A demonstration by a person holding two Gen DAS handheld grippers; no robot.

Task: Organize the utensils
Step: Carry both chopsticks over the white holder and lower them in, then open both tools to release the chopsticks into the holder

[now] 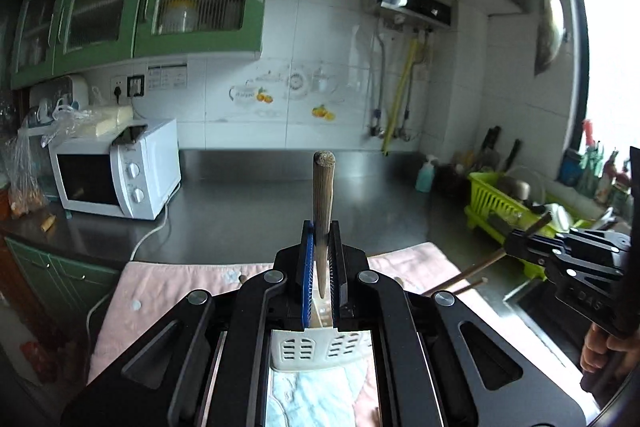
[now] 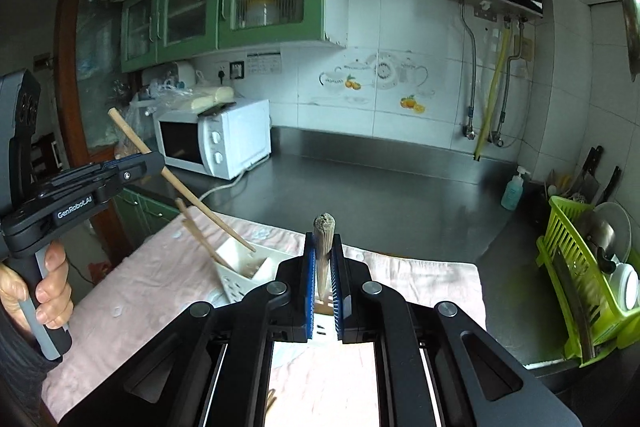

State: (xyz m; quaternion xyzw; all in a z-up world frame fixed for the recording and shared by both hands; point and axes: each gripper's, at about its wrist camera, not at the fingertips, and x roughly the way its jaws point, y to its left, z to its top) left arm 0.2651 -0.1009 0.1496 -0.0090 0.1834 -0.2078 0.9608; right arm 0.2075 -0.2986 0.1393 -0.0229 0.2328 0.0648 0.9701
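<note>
My left gripper is shut on a wooden chopstick that stands upright, its lower end over the white slotted utensil holder. My right gripper is shut on another wooden chopstick, also upright. In the right wrist view the left gripper holds its chopstick slanting down into the holder, where two more sticks lean. In the left wrist view the right gripper shows at the right with its chopstick pointing toward the holder.
A pink towel covers the steel counter under the holder. A white microwave stands at the back left. A green dish rack with dishes and a blue soap bottle stand at the right.
</note>
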